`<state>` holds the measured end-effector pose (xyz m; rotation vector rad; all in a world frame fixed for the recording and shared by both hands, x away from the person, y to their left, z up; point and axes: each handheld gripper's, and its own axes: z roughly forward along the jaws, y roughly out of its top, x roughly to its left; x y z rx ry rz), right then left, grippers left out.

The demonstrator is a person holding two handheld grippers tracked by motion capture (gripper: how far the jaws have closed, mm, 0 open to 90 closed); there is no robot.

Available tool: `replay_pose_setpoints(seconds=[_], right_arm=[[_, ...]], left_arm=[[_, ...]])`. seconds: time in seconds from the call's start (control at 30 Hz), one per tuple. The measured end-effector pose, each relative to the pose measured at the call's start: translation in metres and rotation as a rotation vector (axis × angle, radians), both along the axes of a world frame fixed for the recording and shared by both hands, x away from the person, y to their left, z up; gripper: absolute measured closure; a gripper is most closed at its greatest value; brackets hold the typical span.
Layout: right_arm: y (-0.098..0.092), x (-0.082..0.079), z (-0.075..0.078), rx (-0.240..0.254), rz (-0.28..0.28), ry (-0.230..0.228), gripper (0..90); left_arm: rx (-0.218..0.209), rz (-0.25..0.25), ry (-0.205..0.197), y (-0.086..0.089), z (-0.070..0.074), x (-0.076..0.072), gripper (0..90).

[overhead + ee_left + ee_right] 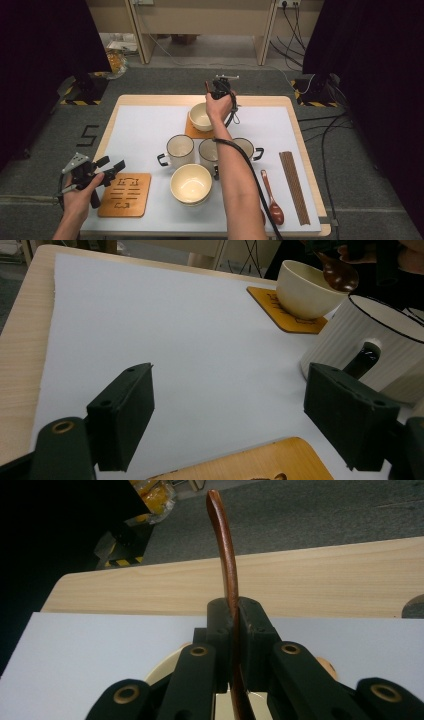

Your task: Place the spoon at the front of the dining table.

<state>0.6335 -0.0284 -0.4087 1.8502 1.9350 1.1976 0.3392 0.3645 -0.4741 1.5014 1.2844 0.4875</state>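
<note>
Forearms enter the high view from below: right gripper (220,90) hovers over the far cream bowl (201,117) on its wooden coaster (192,131), left gripper (107,169) idle by the near coaster (124,194). Left gripper view: fingers (122,415) spread wide, empty, above the desk (20,360). Right gripper view: fingers (220,630) clamp a wooden spoon (226,555) handle; judged step is placing it in the bowl, so next lower, then release.

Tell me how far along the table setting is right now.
Looks done: one cream bowl sits on the far wooden coaster. In hand: the right hand-held gripper is shut on a wooden spoon, holding it over that bowl. Left: the near bowl is off the near coaster, a second spoon and chopsticks lie untouched, and the left hand-held gripper is open.
</note>
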Motion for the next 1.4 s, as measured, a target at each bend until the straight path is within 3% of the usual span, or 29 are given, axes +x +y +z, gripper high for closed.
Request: replay_pose_setpoints(seconds=[0.83, 1.4], right_arm=[[0.000, 0.001, -0.008, -0.015, 0.008, -0.027, 84.0], [-0.003, 0.003, -0.011, -0.005, -0.009, -0.004, 84.3]], left_arm=[[-0.001, -0.004, 0.000, -0.001, 0.000, 0.000, 19.6], [-0.001, -0.005, 0.000, -0.001, 0.000, 0.000, 19.6]])
